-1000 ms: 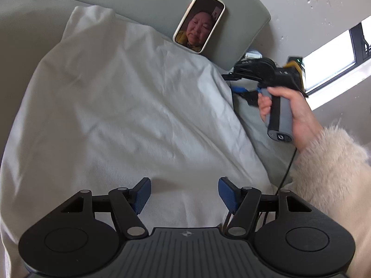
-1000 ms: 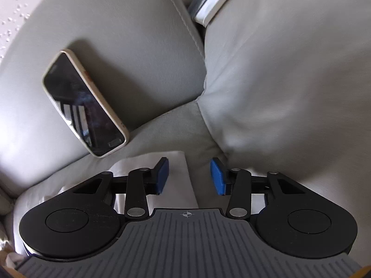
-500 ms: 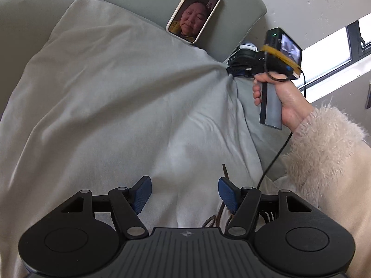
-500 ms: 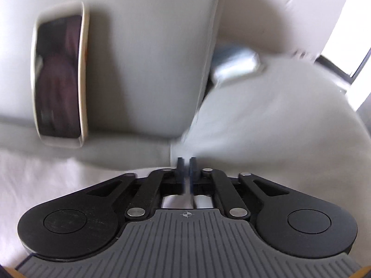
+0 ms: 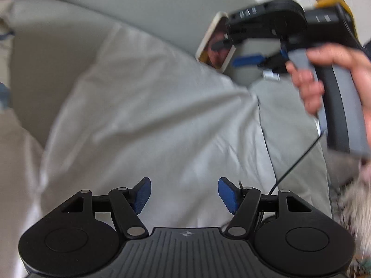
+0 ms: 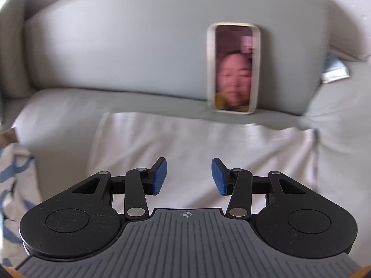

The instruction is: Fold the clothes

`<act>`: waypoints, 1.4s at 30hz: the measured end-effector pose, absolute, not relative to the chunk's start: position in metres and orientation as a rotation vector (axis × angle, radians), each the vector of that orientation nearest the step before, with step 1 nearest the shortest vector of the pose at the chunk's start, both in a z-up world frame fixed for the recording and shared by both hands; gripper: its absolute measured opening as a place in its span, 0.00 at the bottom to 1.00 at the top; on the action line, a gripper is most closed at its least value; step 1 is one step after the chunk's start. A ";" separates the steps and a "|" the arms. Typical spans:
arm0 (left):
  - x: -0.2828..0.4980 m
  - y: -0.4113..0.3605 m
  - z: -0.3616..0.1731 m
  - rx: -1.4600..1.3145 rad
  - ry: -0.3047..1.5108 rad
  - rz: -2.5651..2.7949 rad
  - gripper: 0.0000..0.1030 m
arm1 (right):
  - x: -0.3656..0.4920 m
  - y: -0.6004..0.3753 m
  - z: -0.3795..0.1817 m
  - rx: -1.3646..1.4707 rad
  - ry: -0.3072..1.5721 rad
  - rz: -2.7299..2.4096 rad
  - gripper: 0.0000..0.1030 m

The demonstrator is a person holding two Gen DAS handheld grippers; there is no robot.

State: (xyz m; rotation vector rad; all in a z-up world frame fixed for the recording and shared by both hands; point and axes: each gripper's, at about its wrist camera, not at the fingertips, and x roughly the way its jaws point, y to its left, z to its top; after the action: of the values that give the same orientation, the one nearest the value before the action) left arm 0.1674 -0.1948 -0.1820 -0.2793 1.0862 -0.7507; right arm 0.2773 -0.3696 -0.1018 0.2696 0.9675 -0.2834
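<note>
A white garment (image 5: 150, 115) lies spread flat on a grey sofa seat; it also shows in the right wrist view (image 6: 208, 143). My left gripper (image 5: 184, 197) is open and empty, low over the garment's near part. My right gripper (image 6: 189, 177) is open and empty above the garment's middle, facing the sofa back. In the left wrist view the right gripper (image 5: 250, 62) is held in a hand at the upper right, above the garment's far right corner.
A phone (image 6: 233, 68) with a lit screen leans against the sofa back cushion (image 6: 116, 46), just behind the garment. A sofa arm cushion (image 6: 343, 120) rises on the right. A patterned blue-and-white cloth (image 6: 14, 173) lies off the seat at left. A cable (image 5: 299, 157) hangs from the right gripper.
My right gripper was shut on the garment's corner half a second ago; now it has opened, lifted and turned to face the sofa back. The garment lies flatter. The left gripper shifted slightly.
</note>
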 end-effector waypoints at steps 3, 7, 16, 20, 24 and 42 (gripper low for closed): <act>0.156 -0.187 -0.164 -0.307 1.047 -0.796 0.60 | 0.243 -0.354 -0.090 0.303 0.891 -0.299 0.44; 0.124 -0.162 -0.134 -0.355 0.949 -0.871 0.60 | 0.164 -0.351 -0.045 0.282 0.765 -0.330 0.45; 0.089 -0.012 -0.096 -0.591 0.867 -0.619 0.62 | -0.044 -0.356 0.083 0.270 0.319 -0.400 0.53; 0.104 0.040 -0.118 -0.652 0.945 -0.368 0.62 | -0.117 -0.350 0.090 0.319 0.240 -0.392 0.65; 0.129 0.045 -0.134 -0.647 0.971 -0.335 0.54 | -0.148 -0.357 0.051 0.508 0.274 -0.323 0.65; 0.155 0.022 -0.171 -0.601 1.030 -0.250 0.40 | -0.181 -0.353 -0.030 0.729 0.389 -0.236 0.65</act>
State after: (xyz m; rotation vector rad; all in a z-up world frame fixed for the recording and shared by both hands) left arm 0.1546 0.0221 -0.1708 -0.6013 1.0297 -0.2503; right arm -0.1814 -0.3527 -0.0299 0.7294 0.3886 -0.2356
